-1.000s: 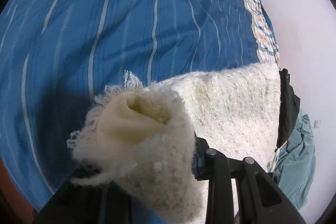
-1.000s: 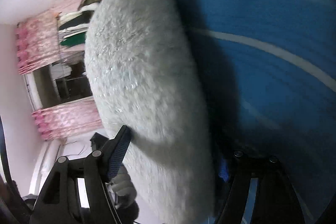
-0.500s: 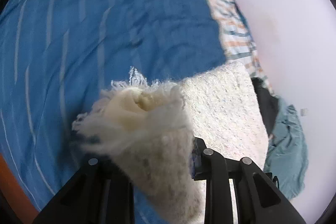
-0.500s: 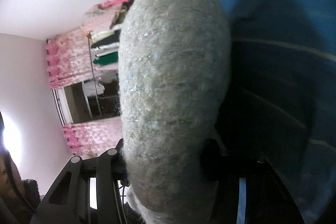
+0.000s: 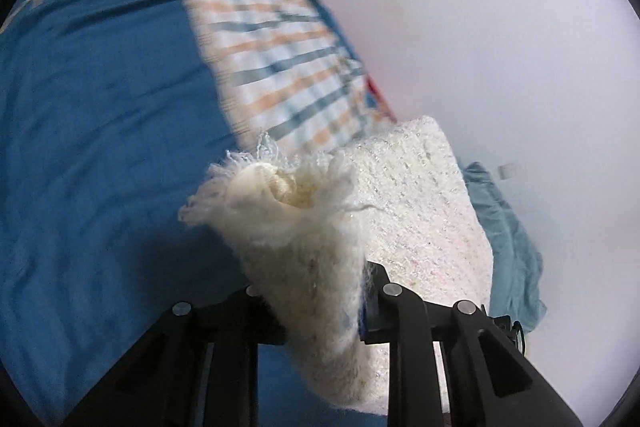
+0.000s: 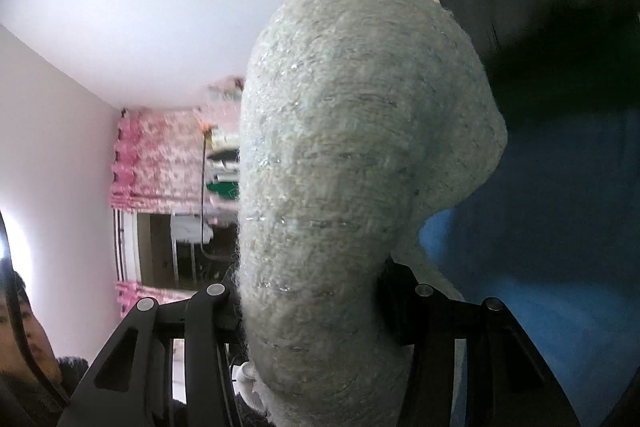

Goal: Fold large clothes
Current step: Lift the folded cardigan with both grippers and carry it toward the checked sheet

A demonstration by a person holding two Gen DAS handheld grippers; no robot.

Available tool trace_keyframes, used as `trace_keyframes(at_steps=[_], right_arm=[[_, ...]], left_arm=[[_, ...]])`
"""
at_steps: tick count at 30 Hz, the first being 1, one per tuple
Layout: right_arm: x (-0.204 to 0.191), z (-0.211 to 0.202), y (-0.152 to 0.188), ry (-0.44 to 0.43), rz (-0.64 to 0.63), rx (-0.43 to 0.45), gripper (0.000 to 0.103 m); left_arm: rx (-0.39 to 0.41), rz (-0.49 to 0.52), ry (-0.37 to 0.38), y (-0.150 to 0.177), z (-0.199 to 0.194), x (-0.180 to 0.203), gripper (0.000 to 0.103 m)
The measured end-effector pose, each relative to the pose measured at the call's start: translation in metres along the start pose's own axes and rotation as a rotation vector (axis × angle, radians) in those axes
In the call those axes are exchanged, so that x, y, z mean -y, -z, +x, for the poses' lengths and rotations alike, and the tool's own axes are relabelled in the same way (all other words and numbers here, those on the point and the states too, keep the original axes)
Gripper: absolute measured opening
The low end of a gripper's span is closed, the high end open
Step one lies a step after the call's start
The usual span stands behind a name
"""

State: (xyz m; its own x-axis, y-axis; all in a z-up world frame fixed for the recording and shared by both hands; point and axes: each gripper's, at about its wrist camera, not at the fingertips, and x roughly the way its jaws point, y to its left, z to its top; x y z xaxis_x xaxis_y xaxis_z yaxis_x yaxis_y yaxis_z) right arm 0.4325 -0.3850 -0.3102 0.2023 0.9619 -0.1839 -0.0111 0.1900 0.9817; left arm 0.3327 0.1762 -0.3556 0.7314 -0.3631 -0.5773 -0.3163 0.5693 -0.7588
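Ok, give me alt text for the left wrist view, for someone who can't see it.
The left gripper is shut on a bunched edge of a fuzzy cream garment, held above a blue bedsheet. Beyond lie a plaid cloth, a teal garment and a white wall.

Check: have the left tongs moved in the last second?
Yes. The left tongs, shut on the white knit garment, swung toward the plaid pillow and wall.

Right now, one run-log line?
left gripper: shut on fuzzy white garment | right gripper: shut on it | over blue bedspread
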Motion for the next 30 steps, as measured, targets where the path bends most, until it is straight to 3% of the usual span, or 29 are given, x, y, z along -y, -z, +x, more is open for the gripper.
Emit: trace_keyframes(at_steps=[7, 12, 15, 20, 23, 24, 26, 28, 30], right_arm=[[-0.012, -0.038, -0.152, 0.016, -0.089, 0.048, 0.052], [0.034, -0.059, -0.251, 0.102, -0.05, 0.051, 0.051], [0.073, -0.069, -0.283, 0.17, 0.003, 0.038, 0.051], [0.104, -0.079, -0.295, 0.196, 0.013, 0.03, 0.054], [0.079, -0.062, -0.282, 0.329, -0.03, 0.047, 0.065], [0.08, -0.07, -0.278, 0.404, -0.061, 0.055, 0.074], [0.056, -0.066, -0.27, 0.572, -0.133, 0.078, 0.077], [0.033, -0.061, -0.258, 0.752, -0.195, 0.113, 0.089], [0.01, -0.05, -0.241, 0.954, -0.279, 0.153, 0.092]], left_arm=[[-0.01, 0.025, 0.066, -0.036, 0.121, 0.058, 0.019], [-0.073, 0.071, -0.007, -0.037, 0.224, 0.06, 0.019], [-0.119, 0.106, -0.078, -0.029, 0.266, 0.05, 0.019], [-0.142, 0.216, -0.119, -0.014, 0.275, 0.049, 0.025], [-0.163, 0.249, -0.175, -0.012, 0.272, 0.05, 0.027], [-0.169, 0.255, -0.196, -0.012, 0.271, 0.051, 0.029], [-0.172, 0.288, -0.254, -0.014, 0.271, 0.057, 0.036], [-0.147, 0.357, -0.35, -0.015, 0.27, 0.067, 0.063], [-0.118, 0.436, -0.438, -0.013, 0.264, 0.079, 0.088]])
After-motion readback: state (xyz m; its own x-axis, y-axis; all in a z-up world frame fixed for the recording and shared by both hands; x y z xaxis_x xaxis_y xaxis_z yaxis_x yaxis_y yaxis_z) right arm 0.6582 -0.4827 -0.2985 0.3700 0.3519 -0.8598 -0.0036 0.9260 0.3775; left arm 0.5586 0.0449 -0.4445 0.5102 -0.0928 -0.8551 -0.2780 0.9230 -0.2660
